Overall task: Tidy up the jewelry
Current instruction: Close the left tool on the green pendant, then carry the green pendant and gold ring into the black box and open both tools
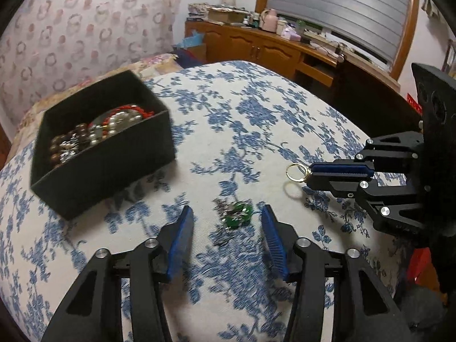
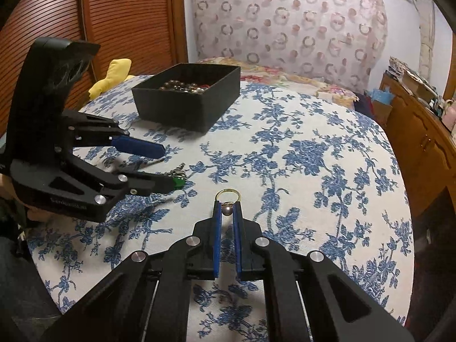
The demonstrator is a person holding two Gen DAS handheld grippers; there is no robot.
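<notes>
You worked on a table with a white cloth (image 1: 256, 131) covered in blue flowers. A black box (image 1: 102, 145) sat on it, far to the left of your left claw. The box was full of bead necklaces (image 1: 97, 131), brown, pearly and red.

Your left claw (image 1: 226, 222) was wide, with its blue pads on each side of a small green piece of jewelry (image 1: 238, 216). That piece lay on the cloth between the pads, touching neither. It looked shiny green with silvery bits, a little blurry.

Your right claw (image 2: 226, 208) was narrow and pinched a gold ring (image 2: 227, 195) with a little pearl bead on it. The ring stuck out past the tips, just above the cloth.

Only the right view showed a yellow cloth thing (image 2: 112, 75) behind the box and a brown slatted door (image 2: 122, 14). Only the left view showed a wooden dresser (image 1: 256, 48) piled with things, and a grey blind (image 1: 342, 8).
</notes>
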